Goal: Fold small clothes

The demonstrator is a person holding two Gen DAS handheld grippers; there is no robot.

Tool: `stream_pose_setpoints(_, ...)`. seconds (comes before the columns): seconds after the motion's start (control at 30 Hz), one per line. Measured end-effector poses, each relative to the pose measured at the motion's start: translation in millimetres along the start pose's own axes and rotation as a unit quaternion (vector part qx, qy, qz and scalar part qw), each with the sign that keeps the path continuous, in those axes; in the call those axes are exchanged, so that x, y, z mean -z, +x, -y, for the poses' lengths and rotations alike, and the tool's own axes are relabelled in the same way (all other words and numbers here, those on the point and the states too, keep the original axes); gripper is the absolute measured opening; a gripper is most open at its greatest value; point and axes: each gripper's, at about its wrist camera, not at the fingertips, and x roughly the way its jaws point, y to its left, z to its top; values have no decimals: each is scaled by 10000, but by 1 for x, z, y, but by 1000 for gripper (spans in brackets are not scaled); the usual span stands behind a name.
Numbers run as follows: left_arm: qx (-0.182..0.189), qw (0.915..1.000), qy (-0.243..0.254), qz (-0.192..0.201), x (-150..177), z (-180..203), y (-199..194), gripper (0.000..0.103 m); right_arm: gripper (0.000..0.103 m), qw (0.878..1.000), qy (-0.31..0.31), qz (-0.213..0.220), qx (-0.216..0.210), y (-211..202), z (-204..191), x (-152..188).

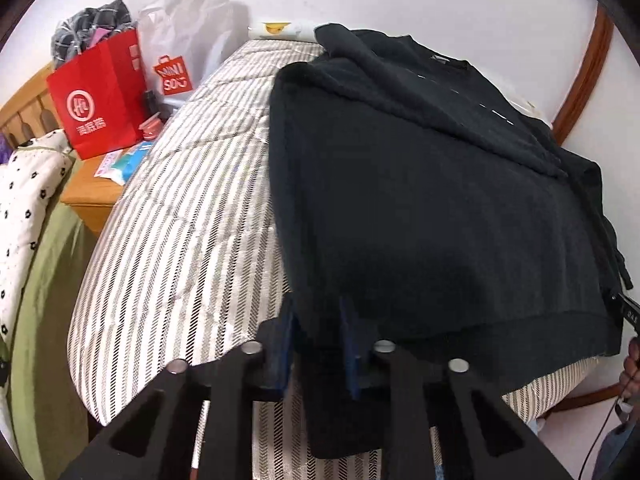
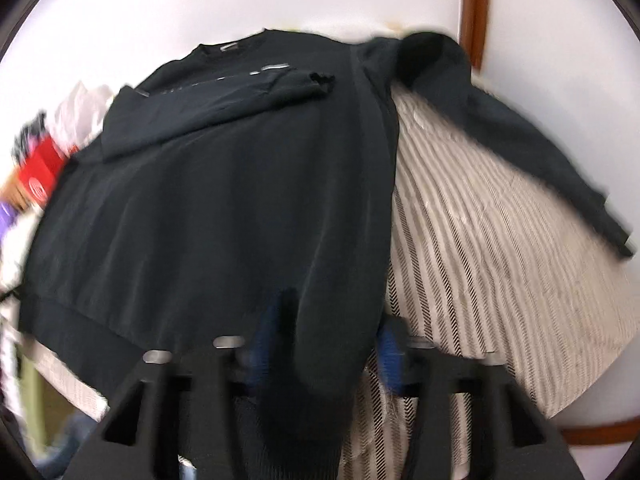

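Note:
A black sweatshirt [image 1: 420,200] lies flat on a striped mattress [image 1: 180,220], collar toward the wall. One sleeve [image 2: 224,96] is folded across the chest. The other sleeve [image 2: 540,160] stretches out to the right over the striped mattress [image 2: 500,260]. My left gripper [image 1: 318,340] is shut on the hem's near left corner, with black cloth bunched between its blue pads [image 1: 286,344]. In the blurred right wrist view, my right gripper [image 2: 328,348] is shut on the sweatshirt [image 2: 220,200] at the hem's right corner, and cloth hangs down between its fingers.
A red paper bag [image 1: 100,100] and a white shopping bag [image 1: 180,52] stand on a wooden nightstand [image 1: 92,196] left of the mattress. A spotted quilt [image 1: 28,200] lies on a green sheet [image 1: 48,320] at far left. A hand [image 1: 632,364] shows at the right edge.

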Motion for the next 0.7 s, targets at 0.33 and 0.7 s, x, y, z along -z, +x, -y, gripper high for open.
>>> stream_pose_setpoints(0.33, 427, 9990, -130, -29, 28, 3, -26, 11, 7, 9995, 250, 182, 48, -31, 19, 3)
stream_pose_setpoints(0.7, 604, 9980, 142, 131, 51, 10, -44, 21, 24, 9986, -26, 60, 524, -48, 17, 6)
